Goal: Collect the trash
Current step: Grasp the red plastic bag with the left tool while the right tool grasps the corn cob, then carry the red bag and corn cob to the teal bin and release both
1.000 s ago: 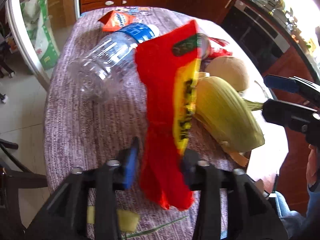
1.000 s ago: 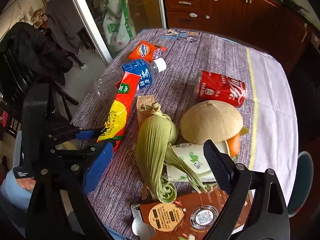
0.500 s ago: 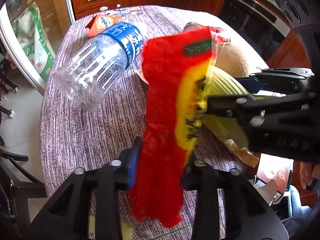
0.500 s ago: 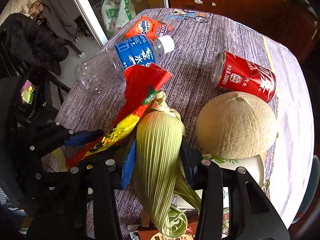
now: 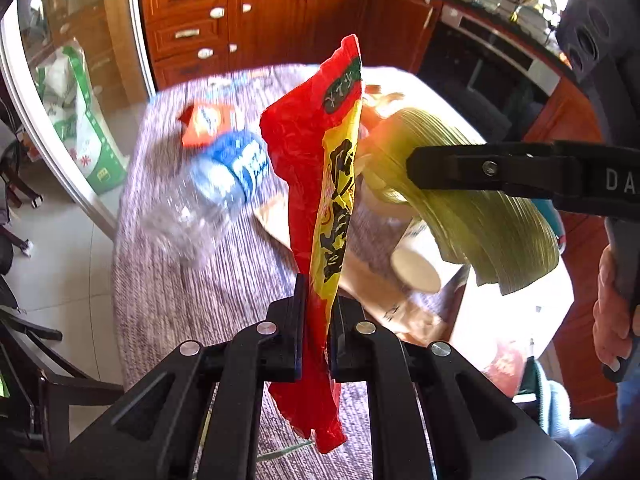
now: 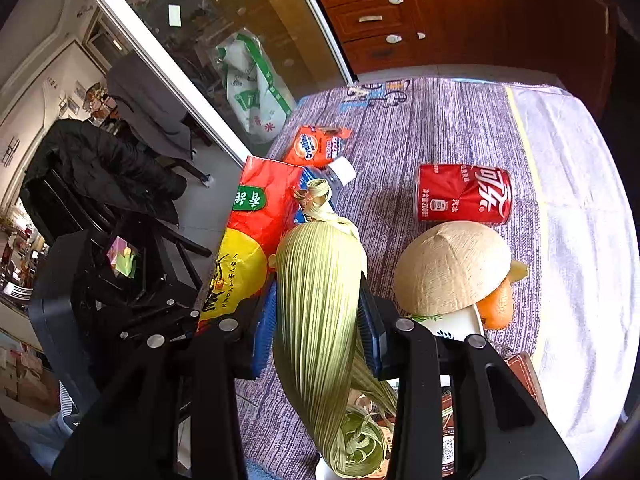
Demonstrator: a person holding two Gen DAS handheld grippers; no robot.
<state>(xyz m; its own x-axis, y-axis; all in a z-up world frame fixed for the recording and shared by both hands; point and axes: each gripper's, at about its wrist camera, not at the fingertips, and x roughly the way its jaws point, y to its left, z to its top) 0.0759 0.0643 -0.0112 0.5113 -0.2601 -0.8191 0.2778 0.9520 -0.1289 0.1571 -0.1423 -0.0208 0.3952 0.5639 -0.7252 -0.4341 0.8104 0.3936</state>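
A long red and yellow snack wrapper [image 5: 316, 140] hangs upright above the table, and my left gripper [image 5: 318, 292] is shut on its lower part. The same wrapper [image 6: 256, 224] shows at the left of the right wrist view. A pale green corn husk [image 6: 320, 280] sits between the blue pads of my right gripper [image 6: 318, 300], whose jaws are closing and press on both its sides. In the left wrist view that corn husk [image 5: 460, 208] is lifted off the table, held from the right by a black finger [image 5: 480, 168].
On the purple striped tablecloth [image 6: 440, 120] lie a clear plastic bottle [image 5: 216, 192], an orange sachet [image 6: 316, 146], a red can [image 6: 464, 194], a coconut shell [image 6: 452, 268], orange peel [image 6: 496, 304] and a paper cup [image 5: 416, 268]. Wooden cabinets stand behind, a dark chair at the left.
Both grippers went from open to closed, the left on the wrapper and the right on the corn husk. Both items have been lifted off the table.
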